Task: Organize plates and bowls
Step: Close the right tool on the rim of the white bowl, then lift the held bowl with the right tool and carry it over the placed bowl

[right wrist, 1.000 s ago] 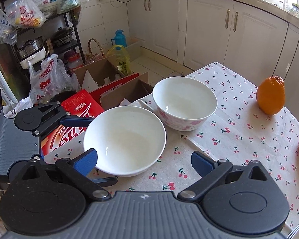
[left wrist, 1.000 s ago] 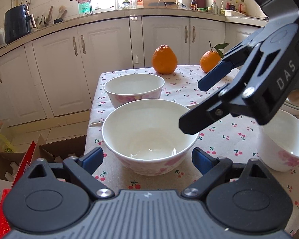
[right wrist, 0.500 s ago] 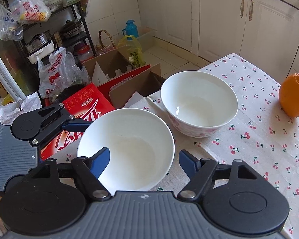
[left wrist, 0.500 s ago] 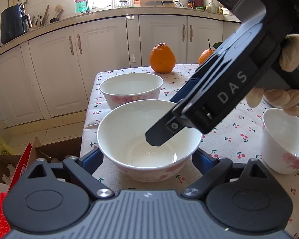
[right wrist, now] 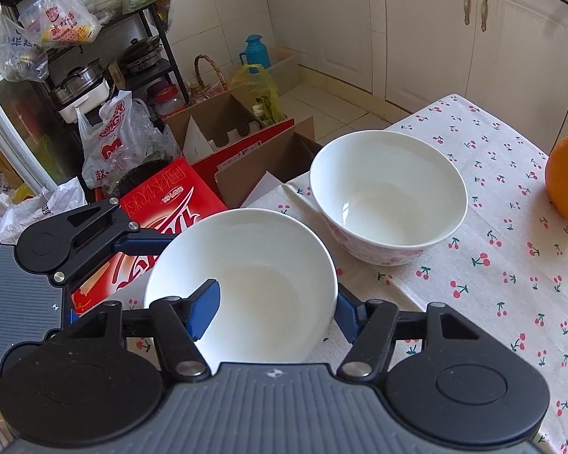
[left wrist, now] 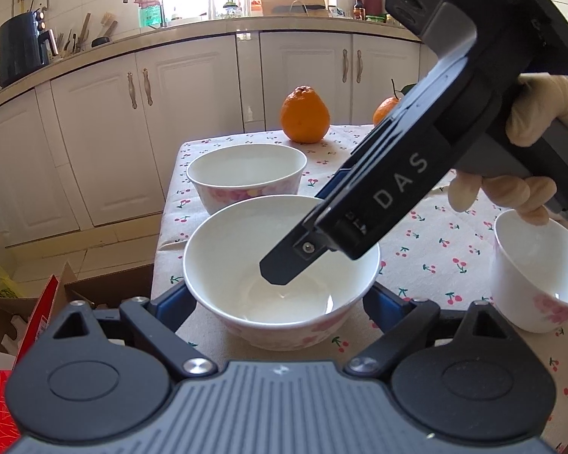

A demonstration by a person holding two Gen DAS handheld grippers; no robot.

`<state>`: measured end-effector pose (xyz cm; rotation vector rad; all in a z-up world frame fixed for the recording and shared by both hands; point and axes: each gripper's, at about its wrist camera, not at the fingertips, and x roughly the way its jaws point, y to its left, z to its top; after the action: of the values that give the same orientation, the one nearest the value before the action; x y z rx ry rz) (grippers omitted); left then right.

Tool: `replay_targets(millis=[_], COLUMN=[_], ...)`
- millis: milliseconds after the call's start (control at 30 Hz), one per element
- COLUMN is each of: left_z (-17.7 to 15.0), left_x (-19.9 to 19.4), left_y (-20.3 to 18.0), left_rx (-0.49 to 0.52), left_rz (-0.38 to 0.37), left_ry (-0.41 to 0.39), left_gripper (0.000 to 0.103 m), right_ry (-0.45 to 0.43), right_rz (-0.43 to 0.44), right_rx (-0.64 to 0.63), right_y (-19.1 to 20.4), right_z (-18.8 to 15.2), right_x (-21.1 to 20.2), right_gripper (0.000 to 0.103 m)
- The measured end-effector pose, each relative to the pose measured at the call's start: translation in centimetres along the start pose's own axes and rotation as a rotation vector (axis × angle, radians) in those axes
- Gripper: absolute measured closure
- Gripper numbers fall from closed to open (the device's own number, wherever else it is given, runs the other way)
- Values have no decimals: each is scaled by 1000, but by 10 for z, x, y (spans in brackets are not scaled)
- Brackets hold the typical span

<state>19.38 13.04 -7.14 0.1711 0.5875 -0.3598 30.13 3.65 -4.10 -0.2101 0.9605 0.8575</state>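
A white near bowl with pink flowers stands at the table corner. My left gripper straddles its lower body. Its blue pads lie against both sides, and the jaws are closing a little. My right gripper reaches down over the bowl's rim and its jaws are closing. One of its fingers is inside the bowl. The other is outside the wall, and the pads are still apart from it. A second bowl stands just behind. A smaller bowl is at the right.
Two oranges sit at the far end of the cherry-print tablecloth. A gloved hand holds the right gripper. Off the table's left edge, a red carton, cardboard boxes and bags crowd the floor.
My right gripper came down over the near bowl, dipped one finger inside it and narrowed its jaws a lot. The left gripper stayed put around the bowl.
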Motion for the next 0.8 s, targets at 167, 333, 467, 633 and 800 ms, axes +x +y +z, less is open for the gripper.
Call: replay_targets(millis=[167, 333, 467, 633, 800], left_z=[1, 2, 5, 8, 10], left_x=[0, -2, -6, -15, -26], left_y=[0, 1, 0, -5, -13], left_rx=[0, -5, -1, 4, 16], left_rz=[-1, -5, -3, -3, -2], left_ry=[5, 12, 13, 5, -5], left_gripper=[9, 9, 9, 9, 9], right_ry=[-1, -9, -17, -29, -46], right_rz=[1, 13, 18, 24, 23], right_rx=[6, 13, 4, 3, 0], right_y=[-1, -1, 2, 6, 10], right_z=[-1, 0, 0, -4, -11], right_x=[-1, -5, -11, -21, -34], right_gripper=[34, 33, 33, 33, 33])
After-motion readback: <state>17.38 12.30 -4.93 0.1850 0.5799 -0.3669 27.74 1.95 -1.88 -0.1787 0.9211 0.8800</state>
